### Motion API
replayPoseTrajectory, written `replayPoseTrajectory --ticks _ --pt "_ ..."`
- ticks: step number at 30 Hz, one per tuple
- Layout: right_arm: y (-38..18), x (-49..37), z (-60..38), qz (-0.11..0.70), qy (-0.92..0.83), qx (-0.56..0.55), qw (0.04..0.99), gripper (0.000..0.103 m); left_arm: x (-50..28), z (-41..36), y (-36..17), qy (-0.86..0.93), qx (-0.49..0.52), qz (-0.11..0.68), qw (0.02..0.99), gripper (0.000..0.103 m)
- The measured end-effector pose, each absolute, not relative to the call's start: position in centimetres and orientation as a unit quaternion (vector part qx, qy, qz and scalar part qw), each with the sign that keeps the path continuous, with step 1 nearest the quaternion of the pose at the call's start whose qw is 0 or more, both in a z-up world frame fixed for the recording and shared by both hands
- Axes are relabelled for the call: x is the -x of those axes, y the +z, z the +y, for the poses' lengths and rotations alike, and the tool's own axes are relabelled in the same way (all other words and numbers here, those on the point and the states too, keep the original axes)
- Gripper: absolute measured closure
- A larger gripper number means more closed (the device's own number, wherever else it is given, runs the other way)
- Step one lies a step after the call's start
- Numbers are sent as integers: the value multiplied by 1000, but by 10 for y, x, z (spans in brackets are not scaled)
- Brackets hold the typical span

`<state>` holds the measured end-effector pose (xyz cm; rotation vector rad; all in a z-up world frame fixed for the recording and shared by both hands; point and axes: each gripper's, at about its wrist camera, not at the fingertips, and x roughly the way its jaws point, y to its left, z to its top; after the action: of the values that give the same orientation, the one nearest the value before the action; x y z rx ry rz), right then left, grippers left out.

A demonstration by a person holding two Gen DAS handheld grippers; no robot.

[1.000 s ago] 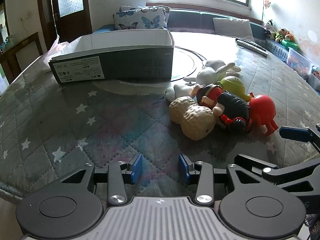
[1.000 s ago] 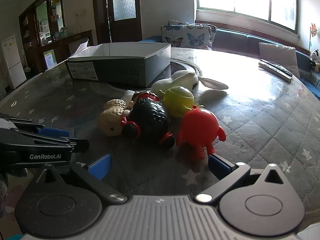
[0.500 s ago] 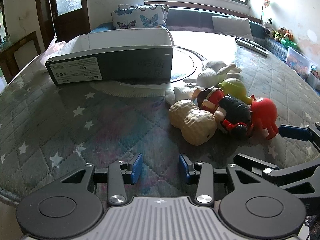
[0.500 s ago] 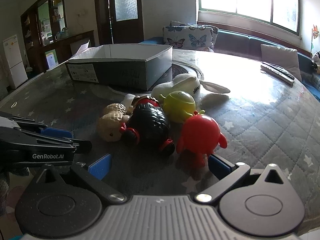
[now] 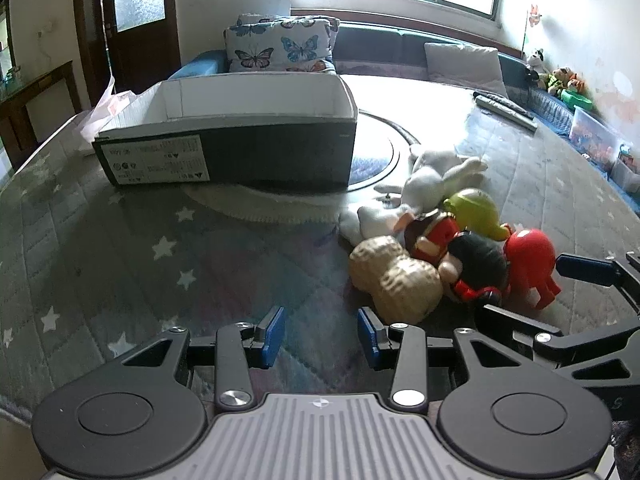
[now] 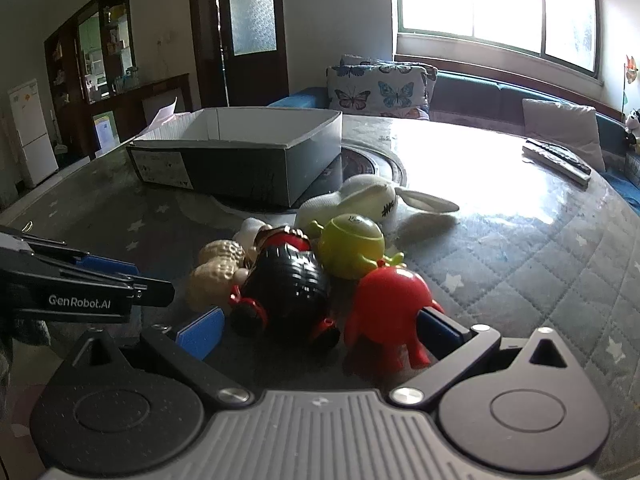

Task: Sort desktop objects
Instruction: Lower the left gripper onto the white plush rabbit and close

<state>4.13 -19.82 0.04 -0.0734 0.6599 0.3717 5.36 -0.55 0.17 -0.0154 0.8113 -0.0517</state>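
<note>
Between the spread fingers of the right gripper (image 6: 320,330), the red toy (image 6: 390,300) and the black toy (image 6: 286,284) are now sitting much nearer than a second ago; the claw is closing in on the heap from its near side, with the red toy just inside the right finger and nothing gripped yet. Wide open, this claw is looking ready for a first pick, probably the red figure, though which of the two it means to take I cannot tell.

Ahead of it, the green toy (image 6: 352,246) is pressing against both, the peanut toy (image 6: 216,276) is lying to the left of the black one, and the white rabbit (image 6: 360,200) is sprawling beyond. Farther ahead and to the left, the open box (image 6: 240,160), the likely destination, is standing with nothing visible inside.

Off to the left, the left gripper (image 5: 320,334) is hovering low over the quilted table cover (image 5: 120,260), partly open and empty, creeping forward too, with the peanut toy (image 5: 396,280) just ahead of its right finger. All five toys are lying outside the box, so sorting is only beginning.
</note>
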Motion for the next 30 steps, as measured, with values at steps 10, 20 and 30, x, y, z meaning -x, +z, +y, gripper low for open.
replayPoseTrajectory --ticks 10,20,30 --pt "18 -54 -214 308 192 17 931 2 -79 -11 24 -66 11 377 924 60" --pt "20 -97 -221 322 188 7 928 11 -131 -27 34 -122 15 382 916 60" --pt "15 -157 -248 351 169 -64 919 24 -165 -27 23 -148 13 397 905 61"
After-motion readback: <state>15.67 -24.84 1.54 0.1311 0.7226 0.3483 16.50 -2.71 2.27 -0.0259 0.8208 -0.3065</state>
